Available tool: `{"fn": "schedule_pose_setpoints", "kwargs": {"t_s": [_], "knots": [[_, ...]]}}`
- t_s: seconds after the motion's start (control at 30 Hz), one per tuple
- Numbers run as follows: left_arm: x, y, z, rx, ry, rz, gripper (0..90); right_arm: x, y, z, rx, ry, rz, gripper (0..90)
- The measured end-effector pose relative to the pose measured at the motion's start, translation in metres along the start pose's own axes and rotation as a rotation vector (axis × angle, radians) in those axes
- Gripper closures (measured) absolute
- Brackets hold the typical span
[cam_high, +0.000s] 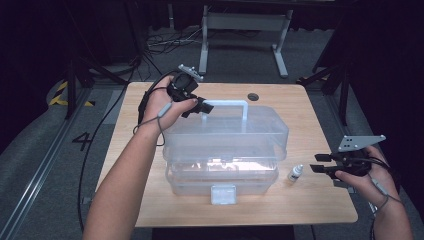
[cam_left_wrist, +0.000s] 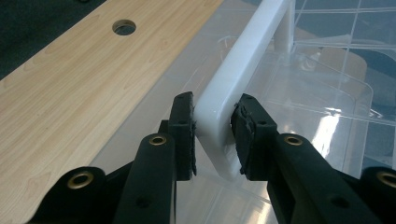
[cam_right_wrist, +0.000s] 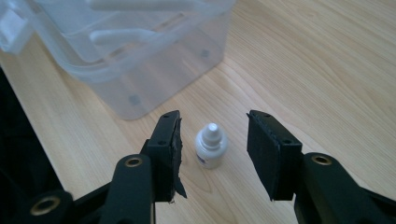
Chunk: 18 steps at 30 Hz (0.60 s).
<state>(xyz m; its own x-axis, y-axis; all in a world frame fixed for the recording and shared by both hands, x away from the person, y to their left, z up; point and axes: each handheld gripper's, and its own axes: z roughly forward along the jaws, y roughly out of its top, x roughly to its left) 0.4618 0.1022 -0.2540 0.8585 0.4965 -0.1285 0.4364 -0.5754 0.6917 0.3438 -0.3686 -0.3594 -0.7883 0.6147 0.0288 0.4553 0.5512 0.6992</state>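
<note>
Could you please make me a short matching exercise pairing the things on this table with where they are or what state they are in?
Things:
1. white handle
2. small dropper bottle
3. front latch
4. round hole

Places or states:
A. standing upright between the open right claw pads, untouched
B. in the tabletop behind the clear box
C. between the left claw pads
D. on the box's near side

Pairs: 1-C, 2-A, 3-D, 4-B

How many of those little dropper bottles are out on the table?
1. The small white dropper bottle stands upright on the wooden table, just right of the clear plastic storage box, between the open right tongs. The box's contents are unclear; more may be hidden.
</note>
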Motion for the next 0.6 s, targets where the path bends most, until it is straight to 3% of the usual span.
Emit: {"fn": "schedule_pose_setpoints", "kwargs": {"t_s": [0.1, 0.27, 0.33, 0.47, 0.6], "knots": [[0.004, 0.003, 0.0, 0.003, -0.009, -0.008, 70.6, 0.005, 0.003, 0.005, -0.017, 0.049, -0.014, 57.2], [0.009, 0.008, 0.0, 0.019, -0.011, -0.011, 70.2, 0.014, 0.009, 0.009, -0.027, 0.067, -0.041, 59.1], [0.01, 0.009, 0.0, 0.018, -0.011, -0.015, 70.1, 0.018, 0.012, 0.009, -0.056, 0.089, -0.049, 62.7], [0.011, 0.01, 0.0, 0.022, -0.016, -0.014, 70.1, 0.025, 0.018, 0.007, -0.134, 0.128, -0.066, 78.7], [0.012, 0.011, 0.0, 0.022, -0.015, -0.014, 70.1, 0.03, 0.023, 0.016, -0.237, 0.239, -0.065, 90.0]]}}
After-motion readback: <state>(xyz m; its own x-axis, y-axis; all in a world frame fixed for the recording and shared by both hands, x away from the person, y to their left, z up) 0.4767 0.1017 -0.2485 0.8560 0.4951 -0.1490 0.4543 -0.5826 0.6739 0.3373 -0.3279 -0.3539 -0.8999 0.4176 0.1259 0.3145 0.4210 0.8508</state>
